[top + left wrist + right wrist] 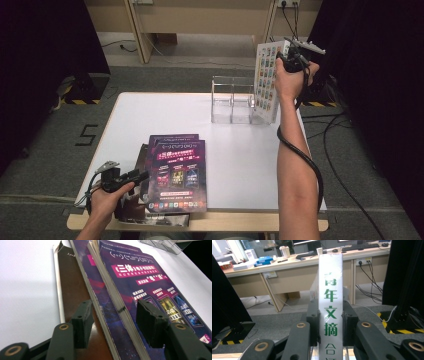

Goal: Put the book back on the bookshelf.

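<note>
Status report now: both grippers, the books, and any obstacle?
Right gripper shut on white book, upright at clear rack. Left gripper open around purple book on the stack. No obstacle seen.

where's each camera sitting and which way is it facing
High view: above the near edge of the white table, looking forward and down; both forearms, left gripper, right gripper.
Left gripper view: low on the table, along its open jaws at the purple booklets.
Right gripper view: raised, along jaws shut on the white book, facing desks.
Shared: the high view shows the booklets and the book too.
</note>
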